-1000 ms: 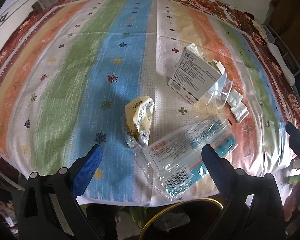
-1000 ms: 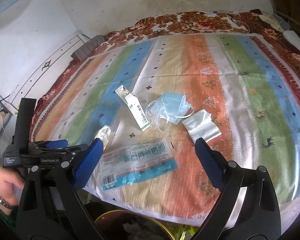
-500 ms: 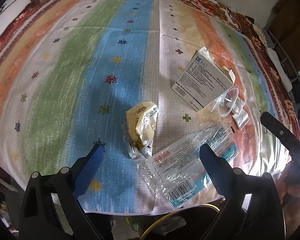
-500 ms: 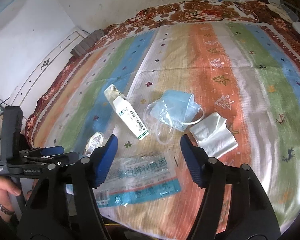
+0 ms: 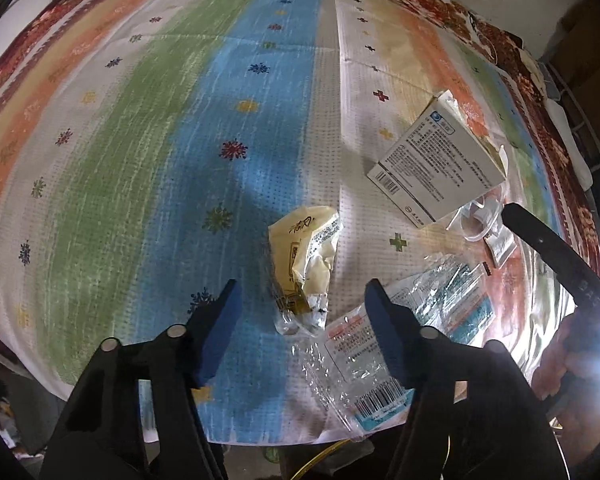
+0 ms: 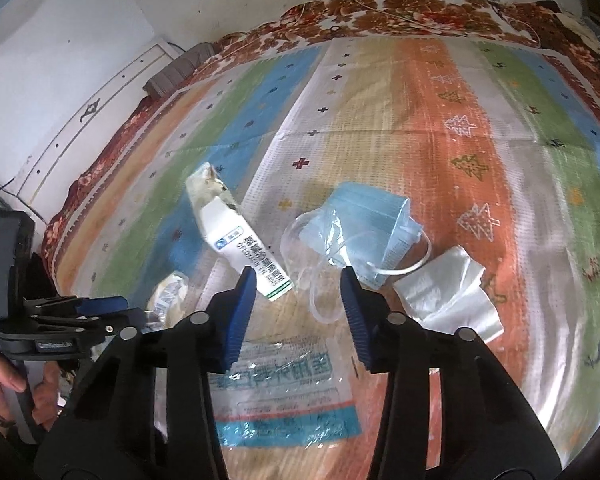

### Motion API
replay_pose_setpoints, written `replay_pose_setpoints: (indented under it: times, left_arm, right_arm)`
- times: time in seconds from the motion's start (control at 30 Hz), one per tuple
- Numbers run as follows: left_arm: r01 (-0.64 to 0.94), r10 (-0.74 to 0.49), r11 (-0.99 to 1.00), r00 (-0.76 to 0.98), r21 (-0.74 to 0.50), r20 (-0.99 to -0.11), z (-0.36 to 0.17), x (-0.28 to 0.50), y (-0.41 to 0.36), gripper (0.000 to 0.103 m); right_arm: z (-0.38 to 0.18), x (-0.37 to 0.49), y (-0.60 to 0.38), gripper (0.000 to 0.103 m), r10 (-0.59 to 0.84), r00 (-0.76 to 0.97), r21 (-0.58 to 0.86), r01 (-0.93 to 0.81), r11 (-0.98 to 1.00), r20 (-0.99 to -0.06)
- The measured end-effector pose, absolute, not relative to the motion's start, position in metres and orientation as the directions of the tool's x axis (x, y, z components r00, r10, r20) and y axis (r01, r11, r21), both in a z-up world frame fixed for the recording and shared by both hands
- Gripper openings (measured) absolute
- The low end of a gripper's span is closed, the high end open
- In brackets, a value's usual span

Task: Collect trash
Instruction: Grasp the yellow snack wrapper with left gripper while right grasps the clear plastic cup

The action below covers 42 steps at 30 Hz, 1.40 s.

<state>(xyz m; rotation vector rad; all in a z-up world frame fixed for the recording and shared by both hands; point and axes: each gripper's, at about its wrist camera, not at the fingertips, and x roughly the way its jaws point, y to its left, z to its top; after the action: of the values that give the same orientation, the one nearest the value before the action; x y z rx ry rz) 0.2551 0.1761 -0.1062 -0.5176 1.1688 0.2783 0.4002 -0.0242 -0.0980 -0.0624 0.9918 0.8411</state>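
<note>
I see the trash lying loose on the striped cover (image 5: 148, 128) of the bed, near its front edge. The white carton (image 6: 246, 246) lies on its side with its torn top end open; I cannot make out anything inside it. The clear printed bag (image 6: 284, 396) lies flat and looks empty, its near end cut off behind my right gripper's (image 6: 300, 280) arms. A blue face mask (image 6: 370, 220) sits in crinkled clear film just beside the carton, with a folded white tissue (image 6: 448, 300) near it.

My left gripper (image 5: 302, 294) hangs over the crumpled yellow wrapper (image 5: 306, 256); its fingers have just been closing and stand about half apart, the wrapper's lower end between them but not pinched. My right gripper's fingers have also just been closing, now fairly narrow, over the gap between carton and mask, with only the mask's loose ear loop (image 6: 320, 300) showing beyond them, and I cannot tell if it is touched.

Below the bed edge a yellow curved rim (image 5: 320, 458) shows, mostly hidden, so I cannot tell what it belongs to. A hand (image 6: 4, 380) grips the left tool at the picture's edge
</note>
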Motion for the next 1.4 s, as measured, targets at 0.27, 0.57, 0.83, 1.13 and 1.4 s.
replay_pose_setpoints:
  times: [0.27,0.57,0.83,1.13,1.4]
  left_arm:
    - [-0.434,-0.083,0.866,0.367,-0.25,-0.926,-0.114,0.266,0.172,0.042]
    - [-0.429,-0.079,0.873,0.346,-0.232,-0.935,-0.121,0.271,0.172,0.004]
    - [-0.451,-0.063,0.859,0.375,-0.242,-0.925,-0.104,0.267,0.176,0.004]
    - [-0.443,-0.084,0.85,0.42,-0.285,-0.904,-0.082,0.264,0.168,0.004]
    - [-0.411,-0.114,0.849,0.474,-0.333,-0.873,-0.057,0.257,0.154,0.004]
  right_arm:
    - [-0.113,0.416,-0.023,0.021,0.608,0.252,0.343,-0.638,0.69,-0.753]
    - [-0.115,0.411,-0.014,0.003,0.591,0.248,0.309,-0.665,0.68,-0.768]
    - [-0.097,0.403,-0.018,0.003,0.6,0.288,0.294,-0.666,0.686,-0.747]
    - [-0.066,0.385,-0.026,0.003,0.57,0.33,0.235,-0.674,0.7,-0.752]
    - [-0.04,0.363,-0.05,0.003,0.518,0.406,0.127,-0.683,0.72,-0.753]
